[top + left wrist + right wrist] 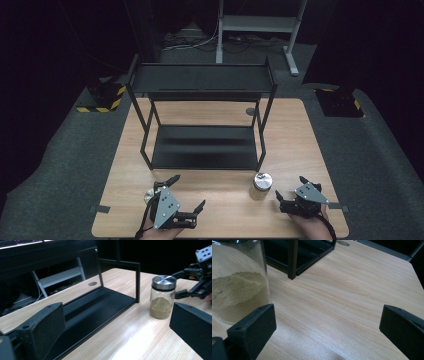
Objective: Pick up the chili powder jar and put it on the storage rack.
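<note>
Where the pale wood-grain surface [300, 145] meets its near edge, a clear cylindrical glass jar [261, 186] with a brushed metal lid, part-filled with tan powder, is set before a two-tier black metal rack [205, 150]. Left hand-held gripper [187, 195] and right hand-held gripper [290, 187] are held with matte black jaws apart, nothing gripped.

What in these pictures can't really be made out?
- Round silvery object, high view: mostly hidden behind the left hand-held gripper; can't tell what it is.
- Jar, right gripper view: lid cut off by the top edge.
- Powder in the jar: unlabelled, kind unclear.
- Background floor, high view: too dark.
</note>
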